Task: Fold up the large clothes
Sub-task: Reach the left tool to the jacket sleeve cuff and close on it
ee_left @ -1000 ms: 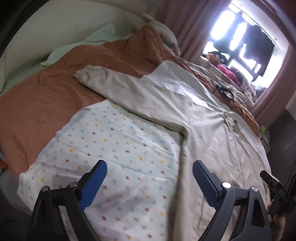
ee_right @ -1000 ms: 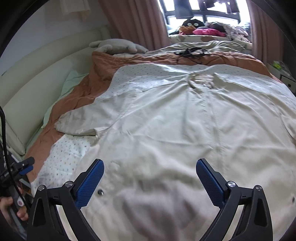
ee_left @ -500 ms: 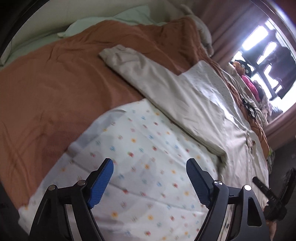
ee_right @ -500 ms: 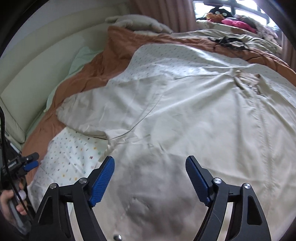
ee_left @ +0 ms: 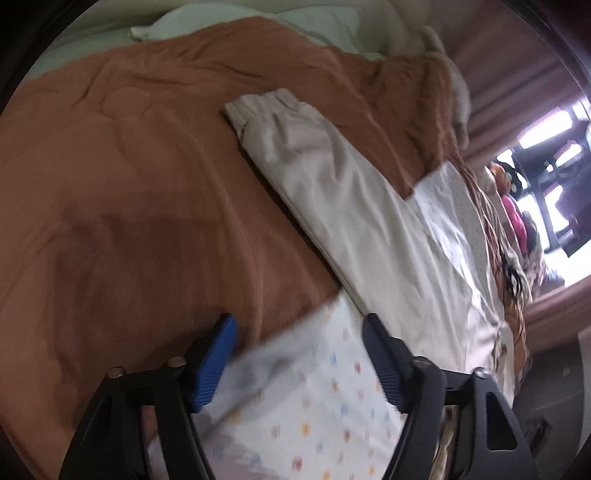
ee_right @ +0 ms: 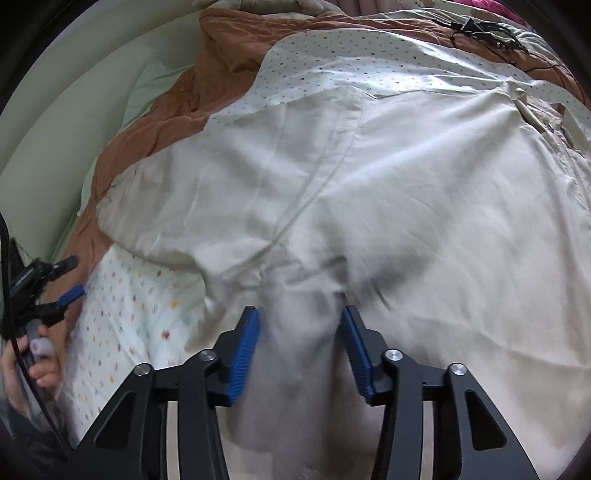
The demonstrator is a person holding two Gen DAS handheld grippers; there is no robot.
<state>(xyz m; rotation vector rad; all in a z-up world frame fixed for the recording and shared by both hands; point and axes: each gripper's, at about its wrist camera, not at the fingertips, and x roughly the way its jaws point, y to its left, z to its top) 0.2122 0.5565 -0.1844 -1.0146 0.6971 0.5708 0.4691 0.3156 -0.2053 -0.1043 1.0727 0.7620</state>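
Note:
A large beige garment (ee_right: 424,203) lies spread flat on the bed, collar at the far right. Its long sleeve (ee_left: 332,184) stretches out over a brown blanket (ee_left: 129,184) and ends in a gathered cuff (ee_left: 262,107). My right gripper (ee_right: 299,312) is down on the garment's side below the armpit seam; its jaws are closing and a raised fold of beige cloth bunches between them. My left gripper (ee_left: 297,321) hovers over the edge of a dotted quilt (ee_left: 325,398) where it meets the blanket, jaws closing, with dotted cloth lying between the fingers. The left gripper (ee_right: 55,291) also shows at the right wrist view's left edge.
The dotted quilt (ee_right: 129,314) lies under the garment. A pale green pillow (ee_left: 258,18) and a cream headboard (ee_right: 74,92) lie beyond the blanket. A black cord (ee_right: 480,29) rests at the far end of the bed. A hand (ee_right: 33,369) holds the left tool.
Both grippers have dropped toward the bed and narrowed their jaws. The left swung left to the quilt's edge by the blanket. The right came down on the garment's side, where cloth now bunches.

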